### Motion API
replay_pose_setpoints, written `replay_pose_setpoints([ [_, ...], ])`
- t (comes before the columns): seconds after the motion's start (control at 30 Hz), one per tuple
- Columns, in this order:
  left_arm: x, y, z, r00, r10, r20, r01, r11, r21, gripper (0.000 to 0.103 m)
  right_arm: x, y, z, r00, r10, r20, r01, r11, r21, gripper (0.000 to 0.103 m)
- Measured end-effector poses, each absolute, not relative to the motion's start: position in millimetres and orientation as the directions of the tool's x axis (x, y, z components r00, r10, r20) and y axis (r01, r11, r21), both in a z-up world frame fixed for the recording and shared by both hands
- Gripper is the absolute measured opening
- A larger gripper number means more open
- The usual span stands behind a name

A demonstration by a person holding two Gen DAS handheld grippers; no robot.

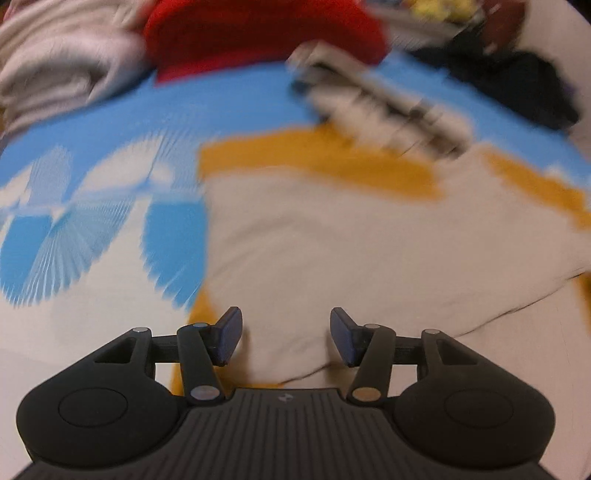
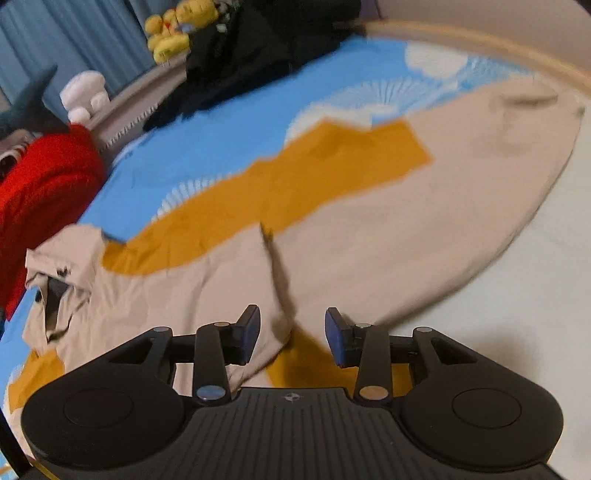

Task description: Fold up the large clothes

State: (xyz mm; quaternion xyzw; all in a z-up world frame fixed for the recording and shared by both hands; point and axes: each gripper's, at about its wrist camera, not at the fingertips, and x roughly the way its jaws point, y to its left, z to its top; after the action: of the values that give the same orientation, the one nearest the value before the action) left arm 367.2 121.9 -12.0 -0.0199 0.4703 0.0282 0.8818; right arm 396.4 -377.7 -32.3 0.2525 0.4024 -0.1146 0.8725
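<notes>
A large beige garment (image 1: 332, 240) with mustard-yellow panels (image 1: 332, 155) lies spread on a blue and white bedsheet (image 1: 92, 122). It also shows in the right wrist view (image 2: 406, 221), with its yellow part (image 2: 295, 177) behind and its collar (image 2: 59, 273) at the left. My left gripper (image 1: 286, 336) is open just above the beige cloth, holding nothing. My right gripper (image 2: 291, 334) is open over a fold of the garment's near edge, holding nothing. The other gripper (image 1: 376, 107) shows blurred in the left wrist view, over the far part of the garment.
A red fleece item (image 2: 44, 184) and a grey pile of clothes (image 1: 55, 74) lie at the bed's far side. Dark clothes (image 2: 258, 51), yellow plush toys (image 2: 177, 26) and a white plush toy (image 2: 86, 94) sit along the headboard. The bed's pale edge (image 2: 480, 40) curves at right.
</notes>
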Motion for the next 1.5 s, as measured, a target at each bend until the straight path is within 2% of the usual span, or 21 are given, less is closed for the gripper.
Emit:
replay_pose_setpoints([
  [0.1, 358.7, 98.9, 8.0, 0.602, -0.001, -0.798, -0.018, 1.0, -0.014, 0.061, 390.9, -410.8, -27.3, 0.671, -0.028, -0.741, 0.414, 0.843, 0.343, 0.042],
  [0.27, 346.8, 72.6, 7.3, 0.576, -0.062, -0.815, 0.081, 0.997, -0.018, 0.061, 378.7, -490.8, -33.8, 0.673, -0.118, -0.73, 0.515, 0.784, 0.347, 0.042],
  [0.53, 338.2, 43.3, 0.4, 0.583, -0.06, -0.81, 0.134, 0.991, 0.024, 0.061, 367.5, -607.9, -78.6, 0.627, -0.235, -0.743, 0.691, 0.609, 0.39, 0.042],
  [0.67, 334.3, 35.3, 2.7, 0.6, -0.05, -0.799, 0.155, 0.986, 0.054, 0.061, 365.8, -632.7, -106.8, 0.614, -0.248, -0.75, 0.734, 0.529, 0.426, 0.042],
  [0.83, 334.5, 42.3, 8.6, 0.616, -0.044, -0.787, 0.136, 0.989, 0.05, 0.061, 387.2, -645.1, -111.2, 0.624, -0.278, -0.73, 0.729, 0.543, 0.417, 0.041],
  [0.87, 335.5, 45.4, 8.9, 0.616, -0.039, -0.787, 0.127, 0.991, 0.05, 0.061, 393.6, -647.0, -111.1, 0.622, -0.277, -0.732, 0.732, 0.539, 0.418, 0.036],
  [0.9, 336.5, 48.5, 9.1, 0.615, -0.034, -0.788, 0.12, 0.992, 0.051, 0.061, 399.1, -647.2, -109.3, 0.613, -0.284, -0.737, 0.738, 0.538, 0.407, 0.017],
  [0.93, 337.5, 51.6, 9.5, 0.613, -0.029, -0.789, 0.111, 0.993, 0.05, 0.061, 405.7, -645.9, -106.4, 0.598, -0.301, -0.743, 0.749, 0.539, 0.385, 0.007],
  [1.03, 338.7, 60.7, 14.7, 0.616, -0.035, -0.787, 0.097, 0.995, 0.032, 0.061, 421.3, -632.1, -81.0, 0.616, -0.358, -0.702, 0.735, 0.583, 0.347, 0.002],
  [1.17, 339.2, 70.4, 30.1, 0.639, -0.052, -0.767, 0.084, 0.996, 0.002, 0.061, 444.0, -575.6, -18.5, 0.719, -0.38, -0.582, 0.628, 0.715, 0.307, 0.001],
  [1.27, 338.4, 80.9, 42.6, 0.656, -0.062, -0.752, 0.067, 0.997, -0.024, 0.061, 454.5, -505.3, 32.0, 0.828, -0.284, -0.484, 0.45, 0.851, 0.271, 0.001],
  [1.4, 336.7, 97.3, 54.8, 0.674, -0.058, -0.737, 0.032, 0.998, -0.05, 0.061, 443.4, -371.2, 82.4, 0.913, 0.025, -0.408, 0.078, 0.969, 0.234, 0.001],
  [1.5, 336.9, 110.1, 59.6, 0.671, -0.056, -0.739, -0.002, 0.997, -0.077, 0.061, 417.5, -272.0, 83.9, 0.834, 0.295, -0.466, -0.198, 0.949, 0.246, 0.002],
])
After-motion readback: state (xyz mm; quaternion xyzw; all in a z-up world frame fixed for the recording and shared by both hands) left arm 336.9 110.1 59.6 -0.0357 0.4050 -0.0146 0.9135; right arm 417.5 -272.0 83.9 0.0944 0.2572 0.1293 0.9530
